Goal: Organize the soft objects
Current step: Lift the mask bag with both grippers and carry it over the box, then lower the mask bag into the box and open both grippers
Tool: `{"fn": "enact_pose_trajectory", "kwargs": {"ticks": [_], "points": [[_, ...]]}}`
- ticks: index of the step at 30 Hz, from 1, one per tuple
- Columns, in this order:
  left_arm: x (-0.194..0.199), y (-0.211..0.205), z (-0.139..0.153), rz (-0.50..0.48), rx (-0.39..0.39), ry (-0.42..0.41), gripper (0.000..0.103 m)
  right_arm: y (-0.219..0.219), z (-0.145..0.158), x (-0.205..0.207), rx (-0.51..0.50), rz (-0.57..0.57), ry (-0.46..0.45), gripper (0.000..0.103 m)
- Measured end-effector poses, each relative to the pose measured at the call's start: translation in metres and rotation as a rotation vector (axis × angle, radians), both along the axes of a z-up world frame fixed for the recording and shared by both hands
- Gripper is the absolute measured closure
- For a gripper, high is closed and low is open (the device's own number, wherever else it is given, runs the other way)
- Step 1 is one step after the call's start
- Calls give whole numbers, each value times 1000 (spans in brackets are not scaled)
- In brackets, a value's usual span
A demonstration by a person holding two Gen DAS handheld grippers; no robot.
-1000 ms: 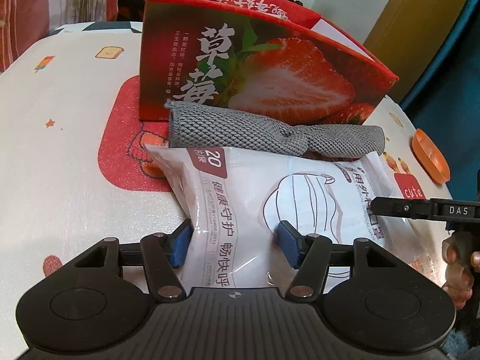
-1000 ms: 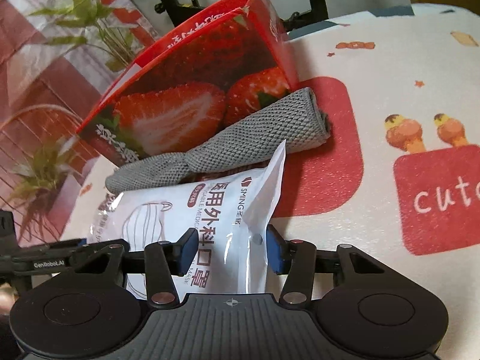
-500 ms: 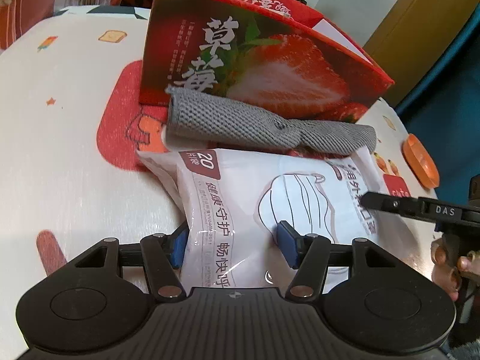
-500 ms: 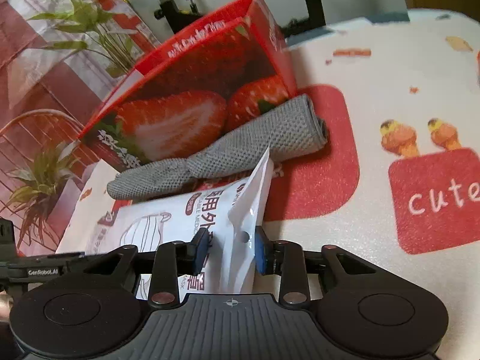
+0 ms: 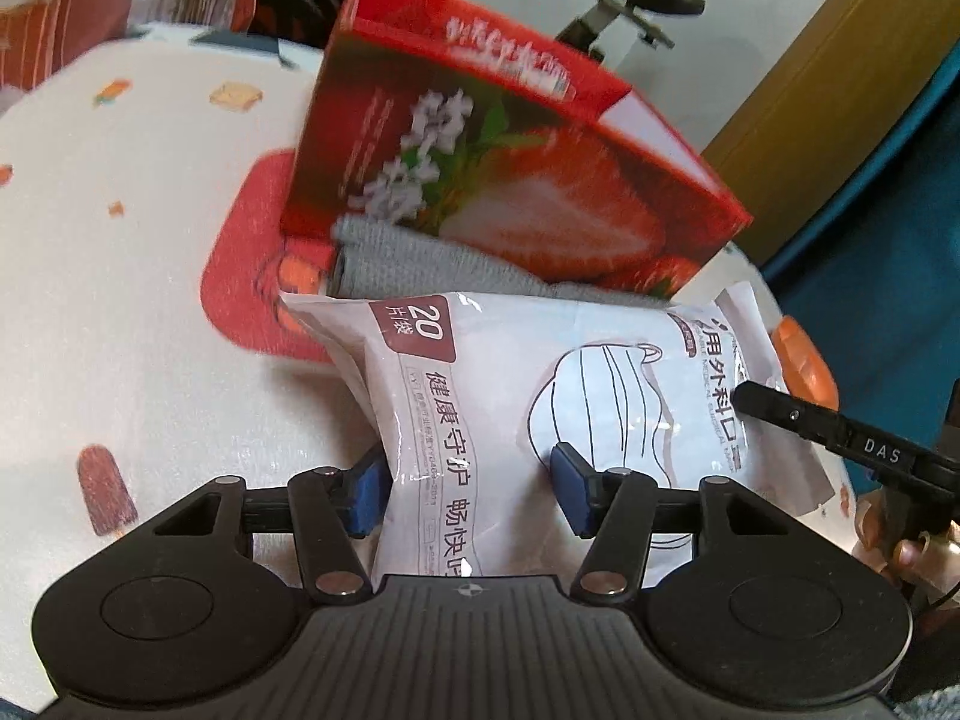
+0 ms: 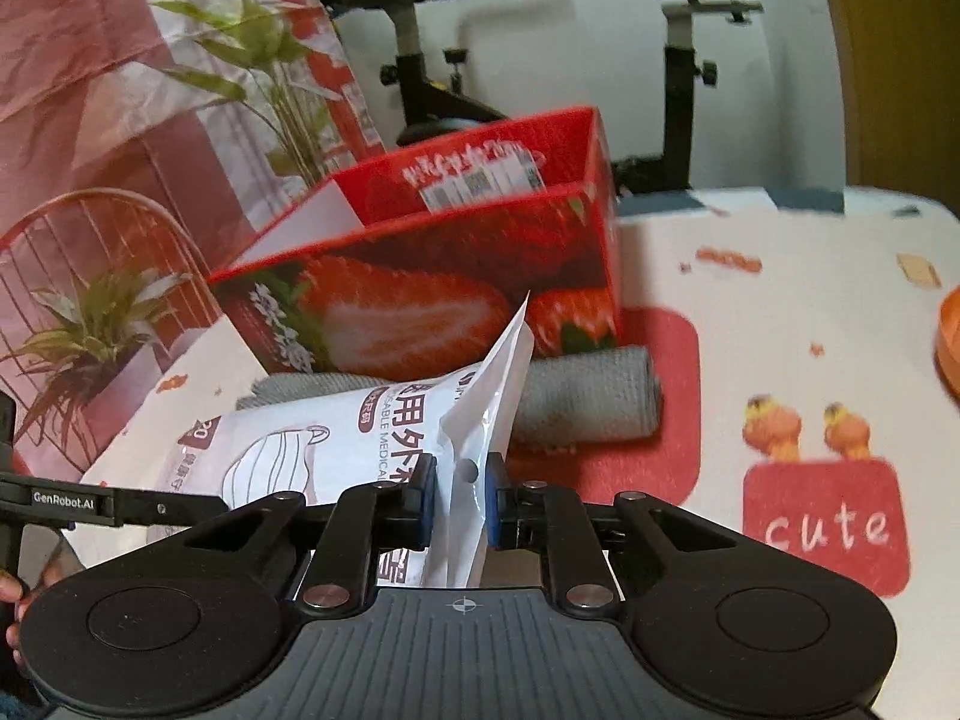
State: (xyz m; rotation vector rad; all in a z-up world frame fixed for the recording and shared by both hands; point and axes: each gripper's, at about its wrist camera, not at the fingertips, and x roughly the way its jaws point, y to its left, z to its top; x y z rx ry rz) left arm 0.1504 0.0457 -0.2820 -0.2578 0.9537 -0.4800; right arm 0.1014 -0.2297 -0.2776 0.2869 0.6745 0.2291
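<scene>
A white plastic pack of face masks (image 5: 510,396) lies across the table in front of a rolled grey cloth (image 5: 420,258) and an open red strawberry box (image 5: 510,180). My left gripper (image 5: 468,486) is shut on the pack's left half, its blue pads squeezing the sides. In the right wrist view my right gripper (image 6: 459,498) has its jaws closing on the pack's (image 6: 312,450) sealed end flap, which stands up pinched between the pads. The grey cloth (image 6: 588,402) rests against the box (image 6: 432,276). Each gripper's black finger shows at the edge of the other's view.
The table (image 5: 120,300) has a white cloth with red cartoon patches. An orange dish (image 5: 804,360) sits near its right edge. Behind the table are an exercise bike (image 6: 678,60), potted plants (image 6: 90,330) and a red wire chair.
The right jaws have narrowed onto the pack's end flap and the right hand has risen, lifting that end. The left gripper keeps its hold and has rolled a little.
</scene>
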Motion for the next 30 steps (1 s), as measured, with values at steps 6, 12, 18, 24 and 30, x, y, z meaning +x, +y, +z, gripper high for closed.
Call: {"fn": "enact_pose_trajectory", "kwargs": {"ticks": [6,12,18,24,30], "points": [[-4,-1,32,11,14,-111,44,6,35,5,-59,35,-83,88],[-2,3,66,33,-27,-211,44,6,69,14,-78,44,-139,88],[9,4,90,47,-55,-280,45,15,103,30,-140,65,-215,88],[36,-2,113,56,-78,-347,45,11,133,61,-141,42,-271,88],[87,-13,134,59,-66,-397,44,-1,155,115,-167,-10,-319,88]]}}
